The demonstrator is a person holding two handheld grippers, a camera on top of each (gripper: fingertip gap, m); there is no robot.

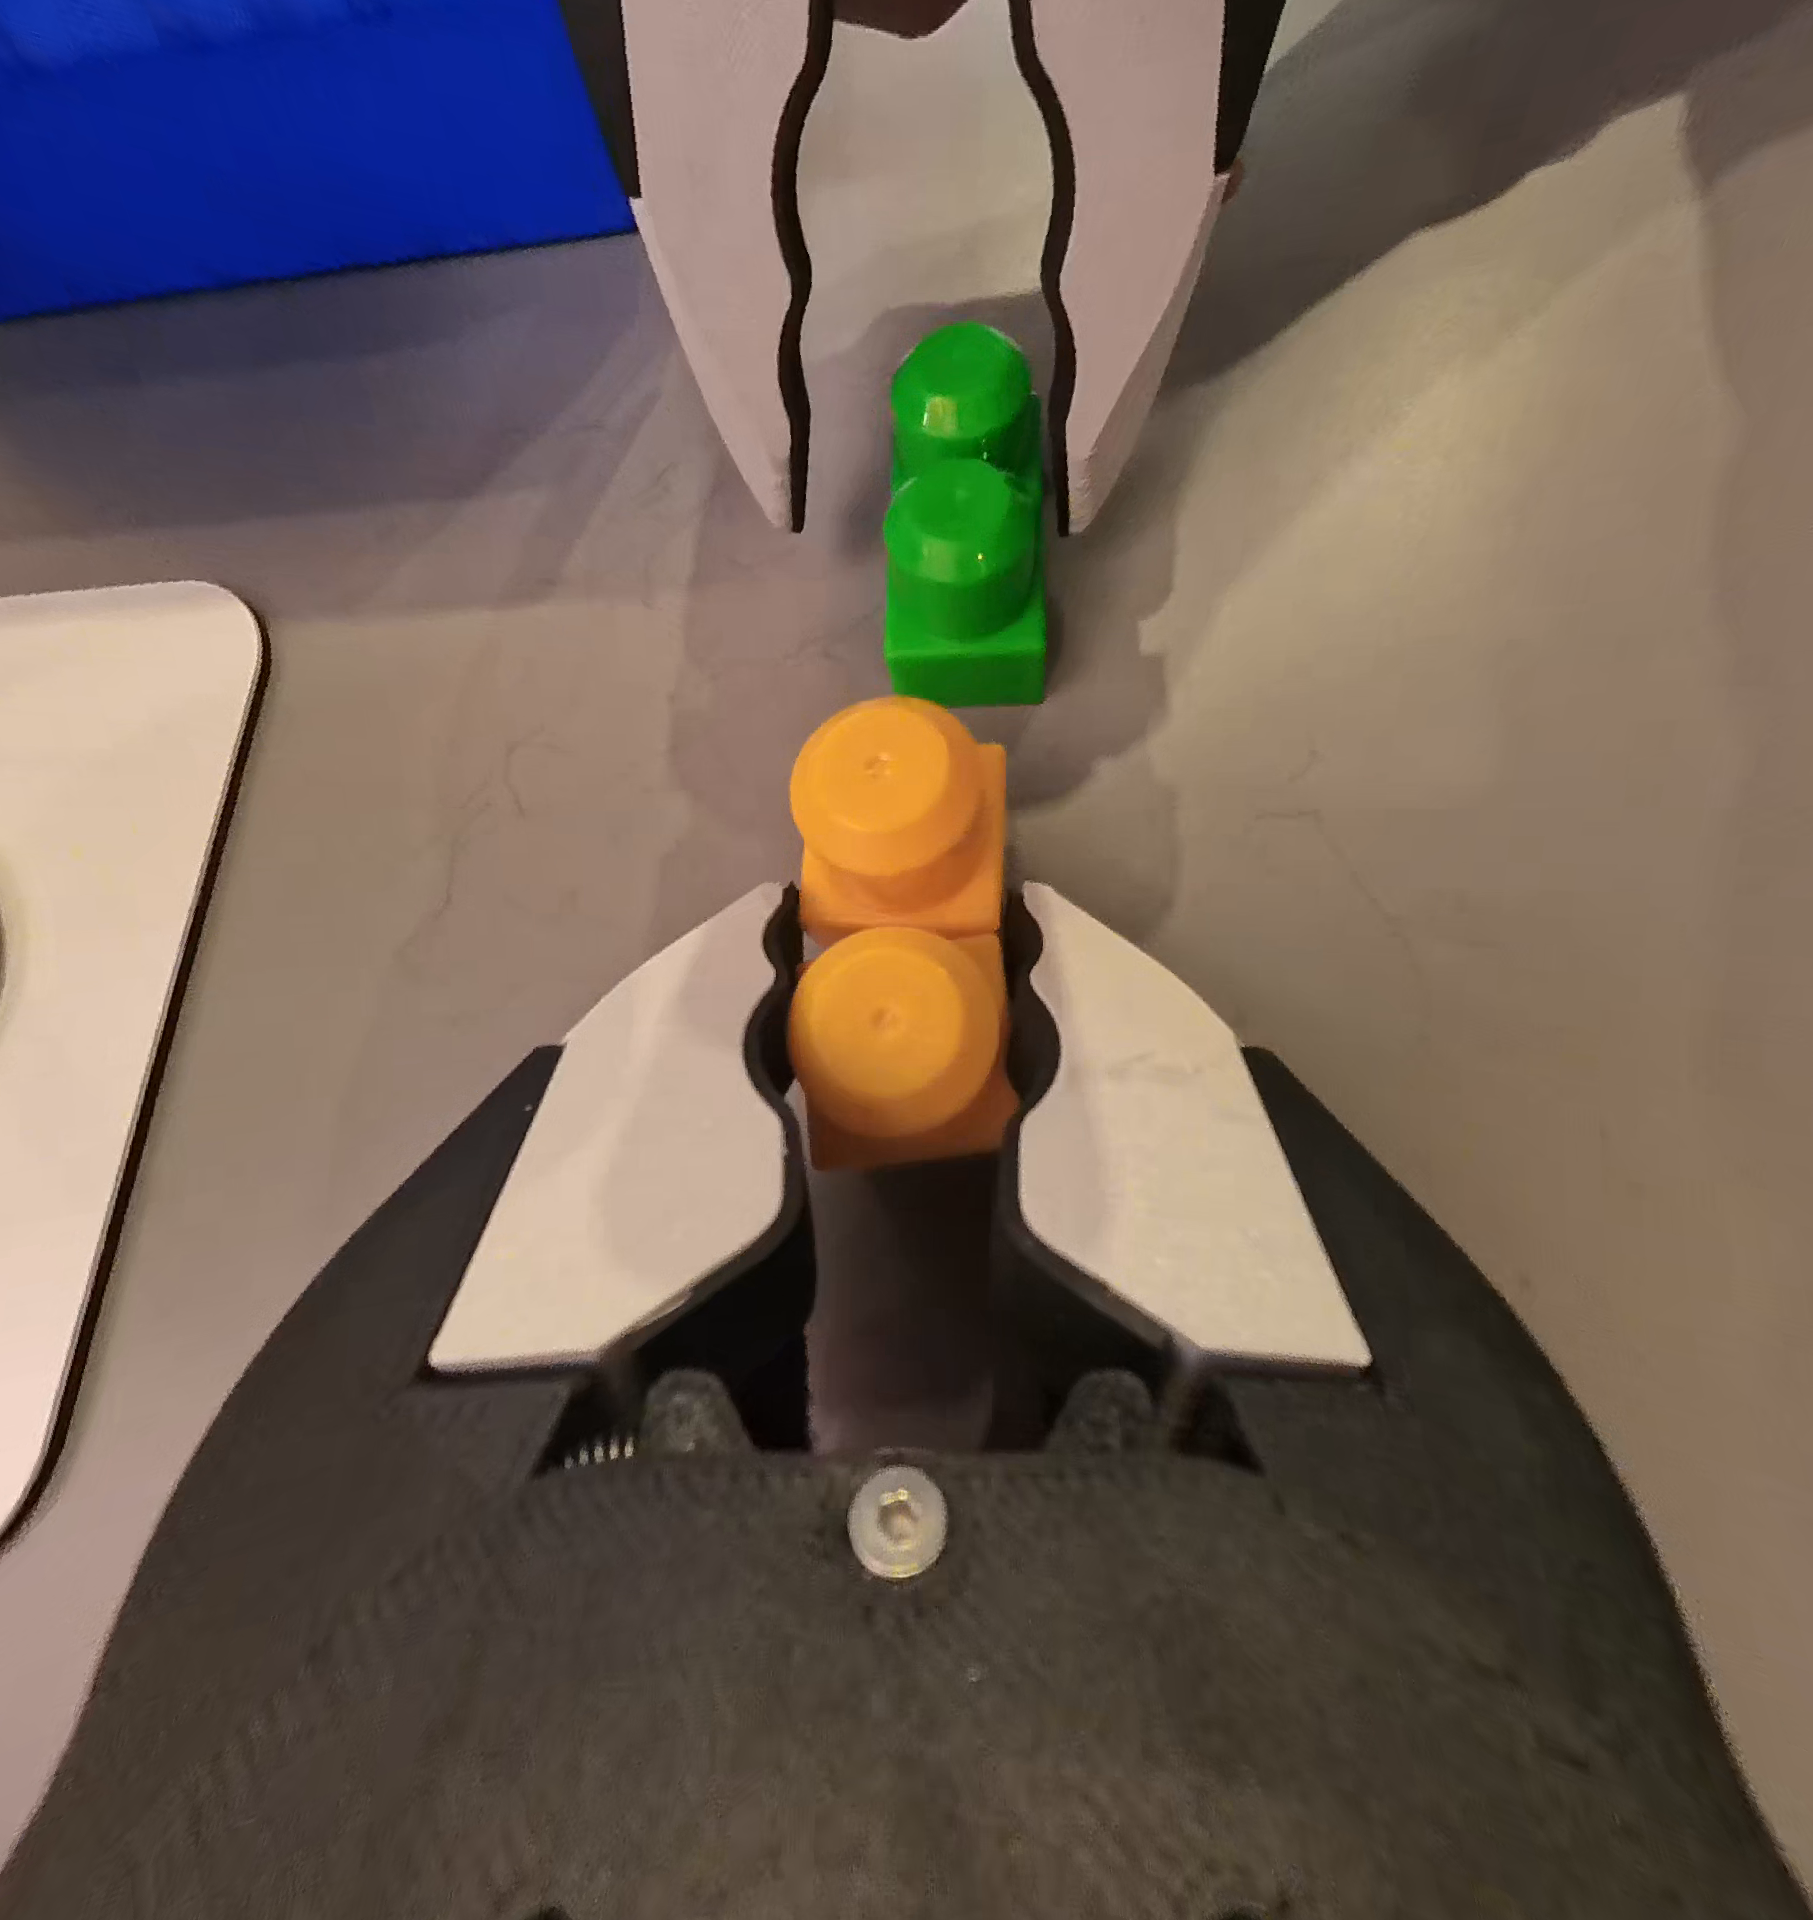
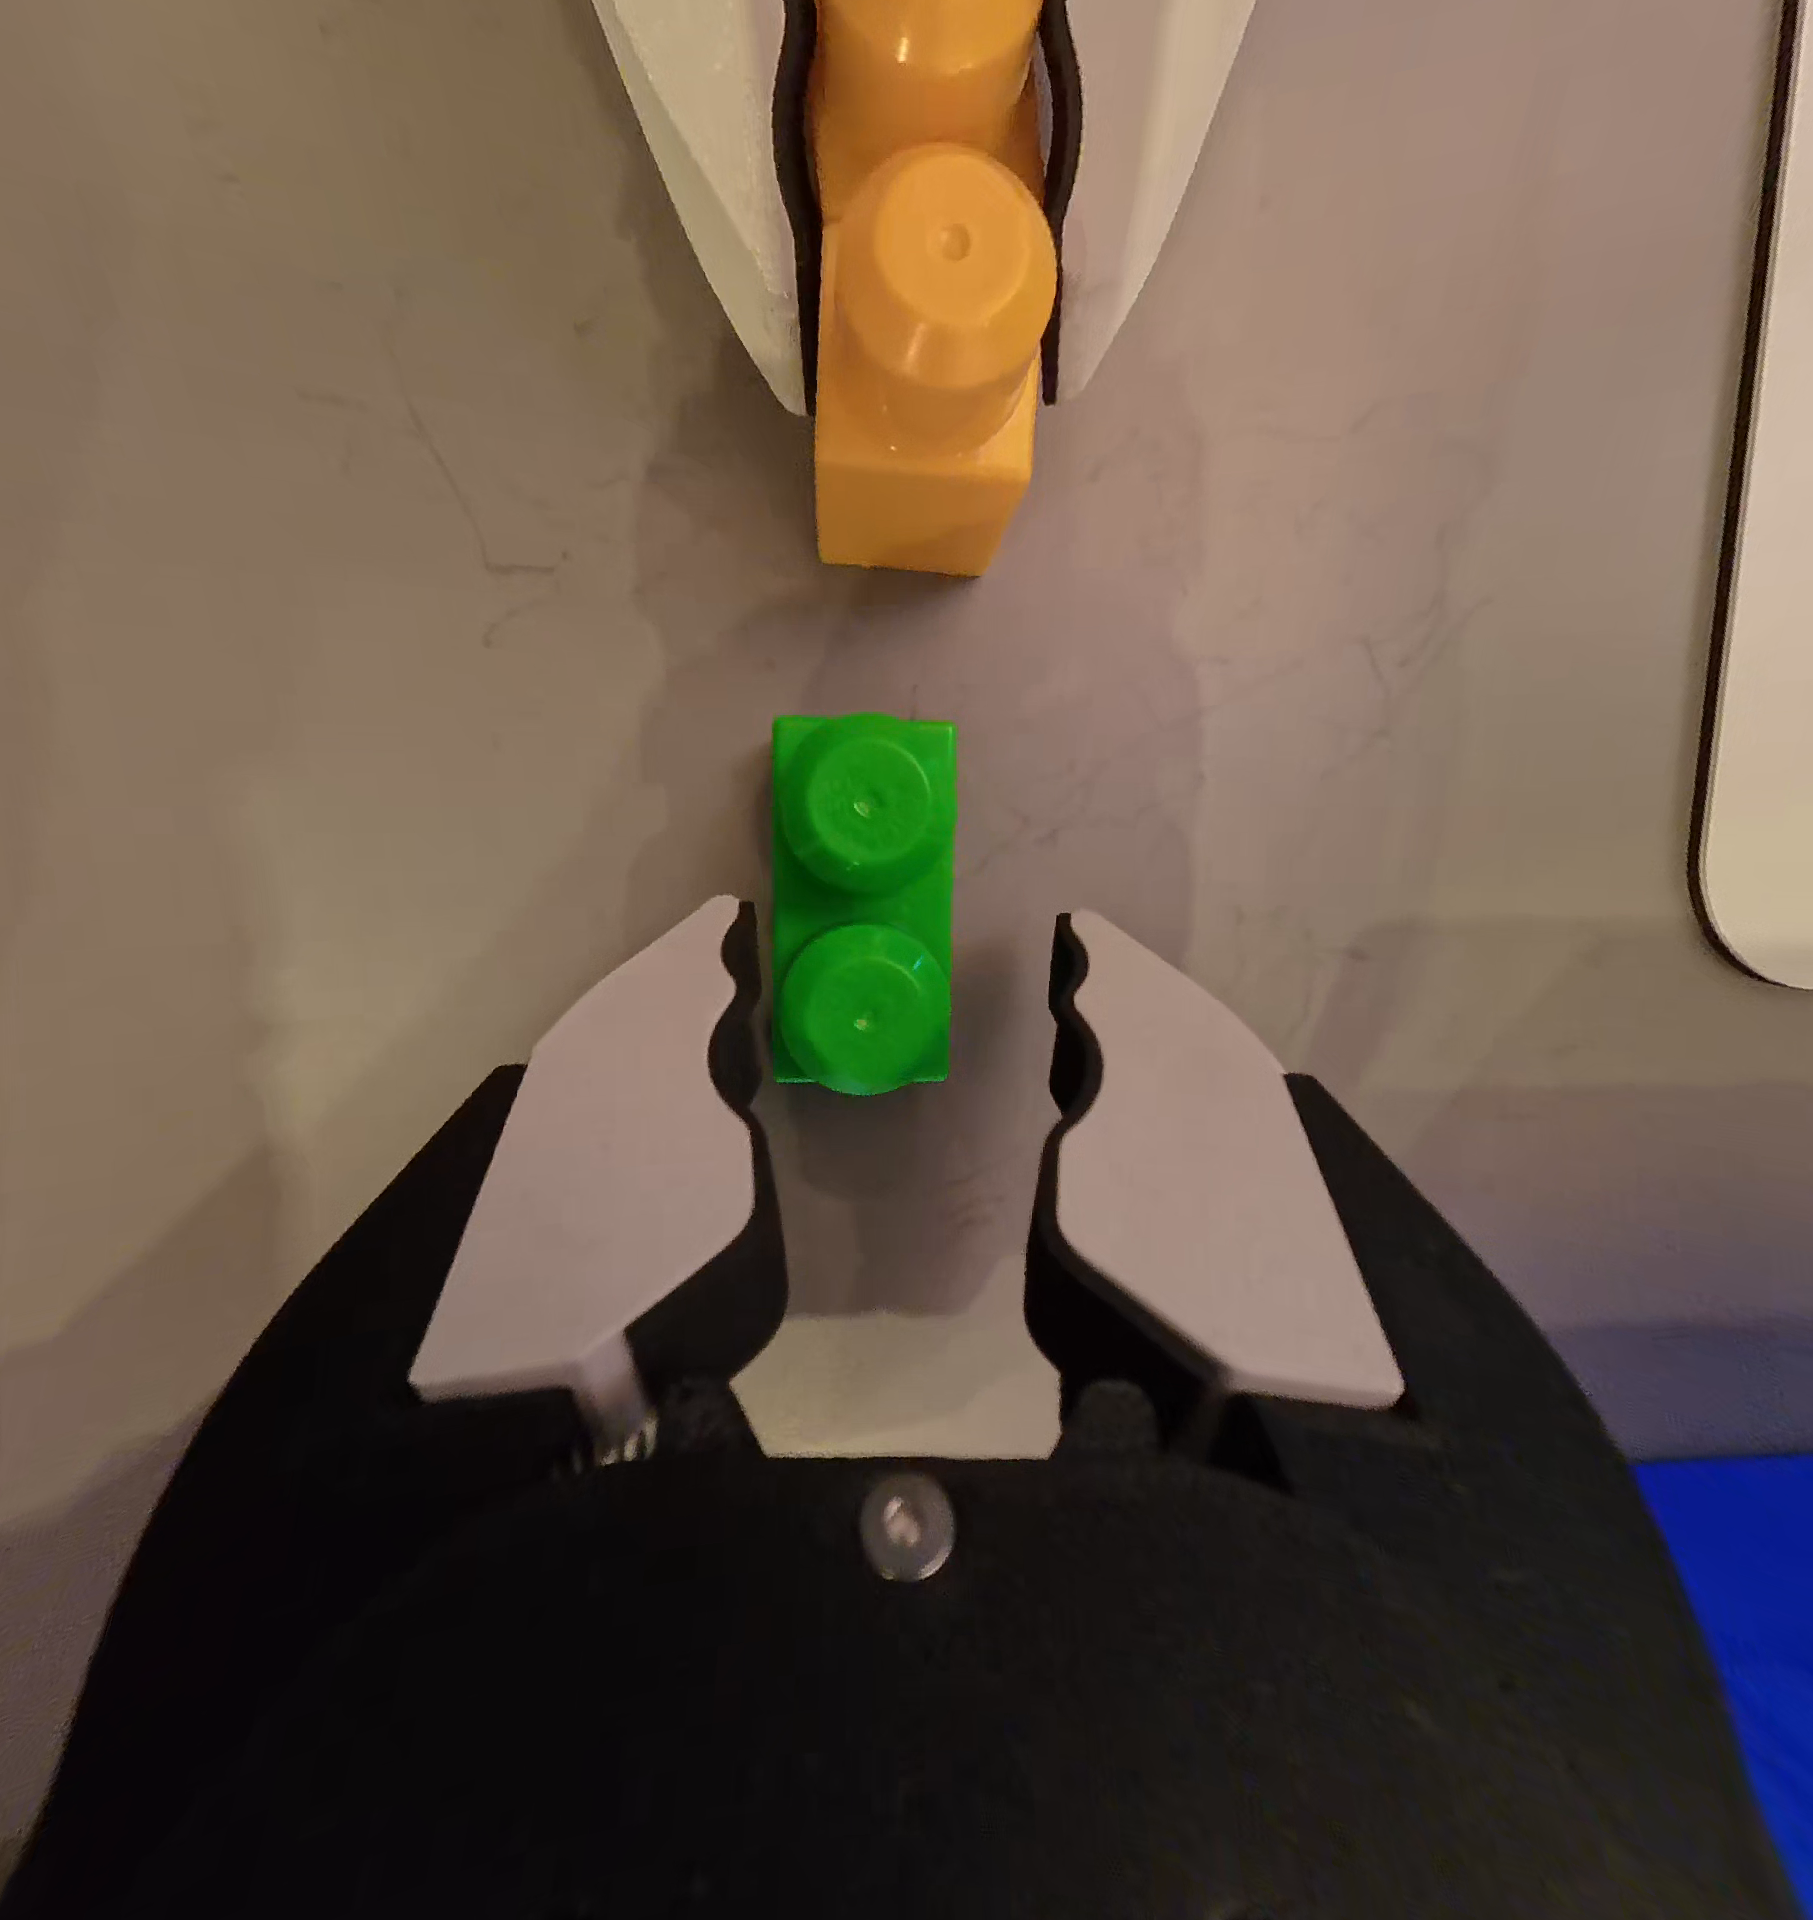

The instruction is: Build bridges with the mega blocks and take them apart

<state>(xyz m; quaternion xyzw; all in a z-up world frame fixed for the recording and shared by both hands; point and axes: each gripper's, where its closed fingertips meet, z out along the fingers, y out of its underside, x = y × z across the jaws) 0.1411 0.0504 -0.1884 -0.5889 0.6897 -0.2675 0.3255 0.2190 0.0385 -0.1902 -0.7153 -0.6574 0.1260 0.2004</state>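
A grey, faintly veined tabletop (image 2: pixel 362 520) fills both views, with a white rounded board (image 1: pixel 81 935) at one side and something blue (image 1: pixel 258 135) along the far edge. The left gripper (image 1: pixel 902 904) is closed on an orange block (image 1: pixel 897 935), its dark wavy pads pressed against the block's two long sides near the rear stud, while the front stud sticks out past the fingertips. The right gripper (image 2: pixel 897 935) is open around a green block (image 2: pixel 862 904) that sits flat on the table, studs up. One pad is close beside the block; the other stands clearly apart, so nothing is held there.

Both blocks look like light, hollow, rigid plastic with smooth, glossy faces, so they should lift easily but could slip or twist under an off-centre pinch. The flat long sides of the base seem the best place to grip, low and square, not the tapered round studs. Pressing one block onto another likely needs a firm, straight push.
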